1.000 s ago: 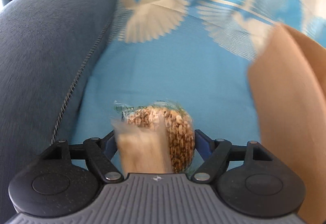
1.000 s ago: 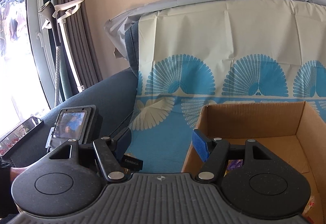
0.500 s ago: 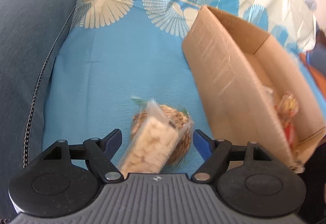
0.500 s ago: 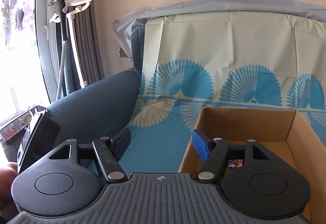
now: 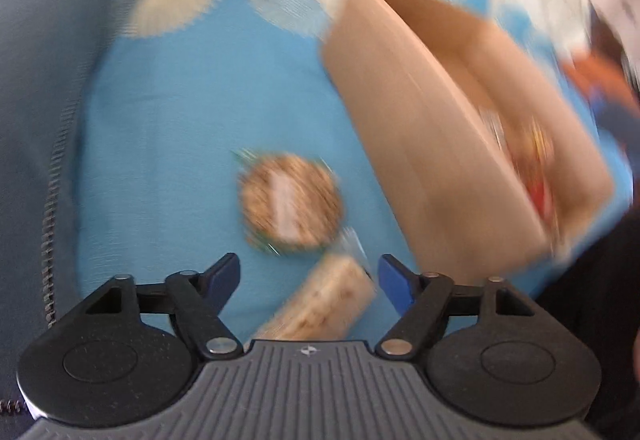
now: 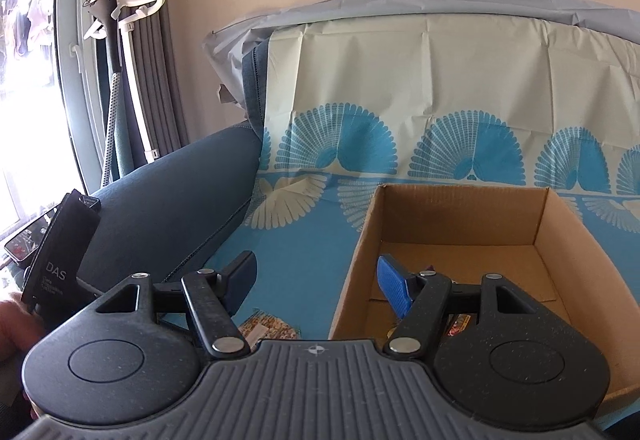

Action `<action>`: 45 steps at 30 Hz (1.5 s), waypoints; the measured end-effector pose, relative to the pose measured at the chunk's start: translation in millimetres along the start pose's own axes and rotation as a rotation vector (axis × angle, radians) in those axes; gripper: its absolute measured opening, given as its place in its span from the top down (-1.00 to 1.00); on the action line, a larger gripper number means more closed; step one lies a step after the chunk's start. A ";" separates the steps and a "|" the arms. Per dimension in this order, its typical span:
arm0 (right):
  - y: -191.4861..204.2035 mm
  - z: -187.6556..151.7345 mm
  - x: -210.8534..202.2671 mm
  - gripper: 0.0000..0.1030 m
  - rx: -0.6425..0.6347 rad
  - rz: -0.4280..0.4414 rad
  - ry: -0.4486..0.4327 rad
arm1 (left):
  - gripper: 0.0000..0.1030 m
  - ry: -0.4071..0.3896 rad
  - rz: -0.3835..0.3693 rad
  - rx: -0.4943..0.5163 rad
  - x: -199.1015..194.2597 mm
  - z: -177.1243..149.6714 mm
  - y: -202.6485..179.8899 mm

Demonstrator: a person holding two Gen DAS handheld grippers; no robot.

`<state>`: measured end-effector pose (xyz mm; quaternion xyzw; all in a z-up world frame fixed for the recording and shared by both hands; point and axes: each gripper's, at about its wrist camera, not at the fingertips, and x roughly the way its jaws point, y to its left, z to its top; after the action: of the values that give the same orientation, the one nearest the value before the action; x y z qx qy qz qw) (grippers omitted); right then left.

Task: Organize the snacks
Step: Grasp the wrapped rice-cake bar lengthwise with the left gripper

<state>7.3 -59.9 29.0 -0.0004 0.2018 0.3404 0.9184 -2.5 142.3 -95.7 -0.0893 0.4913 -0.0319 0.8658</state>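
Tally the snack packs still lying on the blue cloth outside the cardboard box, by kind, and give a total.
Round brown grain-cake pack: 1
Long pale cracker pack, lying between the open left gripper fingers: 1
Total: 2
Snacks inside the cardboard box are too blurred or hidden to count.

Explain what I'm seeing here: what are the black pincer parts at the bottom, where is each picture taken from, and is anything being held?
Those are two hand-held grippers a person carries, each with a camera looking along its jaws. The left gripper looks down, blurred by motion, at a blue patterned sofa cover with a round brown grain snack and a pale wrapped snack pack lying on it. The right gripper faces an open brown cardboard box holding a few snacks. Both jaws stand open; neither appears to hold anything.
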 end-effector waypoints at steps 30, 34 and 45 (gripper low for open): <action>14.3 -7.9 3.7 -0.35 -0.028 0.004 0.036 | 0.24 -0.100 0.130 -0.283 -24.1 0.1 63.8; 26.6 -10.5 8.2 -0.35 -0.058 0.024 0.043 | 0.24 -0.031 0.135 -0.338 -14.5 4.2 78.7; 73.1 -23.7 35.6 -0.35 -0.179 0.099 0.087 | 0.09 0.081 0.144 -0.323 0.8 3.3 82.0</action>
<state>-22.8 15.2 4.0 -0.0873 0.2102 0.4017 0.8870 -1.9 223.1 -109.9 -0.1902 0.5298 0.1057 0.8197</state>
